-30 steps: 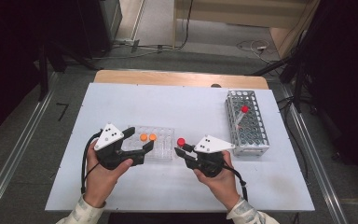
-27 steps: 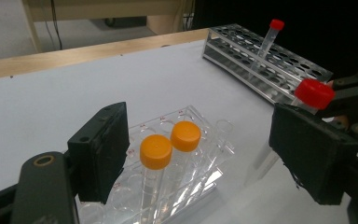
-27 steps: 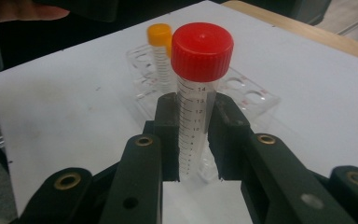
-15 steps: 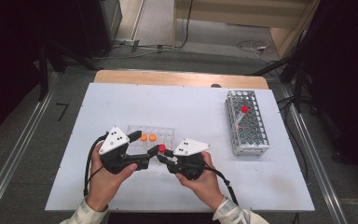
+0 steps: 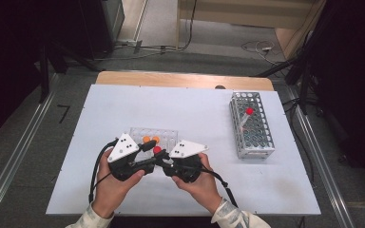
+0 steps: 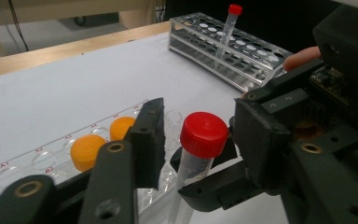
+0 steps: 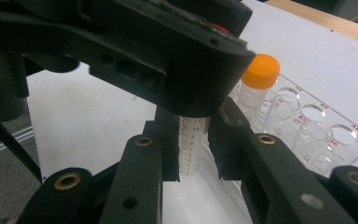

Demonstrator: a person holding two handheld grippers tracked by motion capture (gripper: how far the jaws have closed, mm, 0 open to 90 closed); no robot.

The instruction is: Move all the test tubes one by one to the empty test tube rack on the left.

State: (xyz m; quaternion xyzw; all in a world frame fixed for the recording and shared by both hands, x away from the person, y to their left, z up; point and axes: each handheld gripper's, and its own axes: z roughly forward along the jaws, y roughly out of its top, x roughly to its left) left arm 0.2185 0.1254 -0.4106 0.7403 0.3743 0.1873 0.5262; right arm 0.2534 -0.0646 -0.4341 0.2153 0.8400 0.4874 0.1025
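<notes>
The right gripper (image 5: 164, 164) held a clear tube (image 7: 189, 147) by its body, jaws pressed against its graduated wall on both sides, just in front of the clear rack (image 5: 166, 136). The tube's red cap (image 6: 203, 134) stood between the jaws of the left gripper (image 6: 198, 140), which had just been closing around it; in the left gripper view a gap showed on each side of the cap, so the pads did not seem to grip it yet. The two grippers met nose to nose over the near part of the white table (image 5: 123, 109). The step in hand looked like taking hold of the cap to unscrew it, or else passing the tube across. The next move called for the left jaws to close squarely on the cap while the right kept the body from turning. Two orange-capped tubes (image 5: 150, 139) stood in the clear rack just behind the grippers. Well off to the right, another red-capped tube (image 5: 246, 117) leaned in the metal rack (image 5: 256, 147).
</notes>
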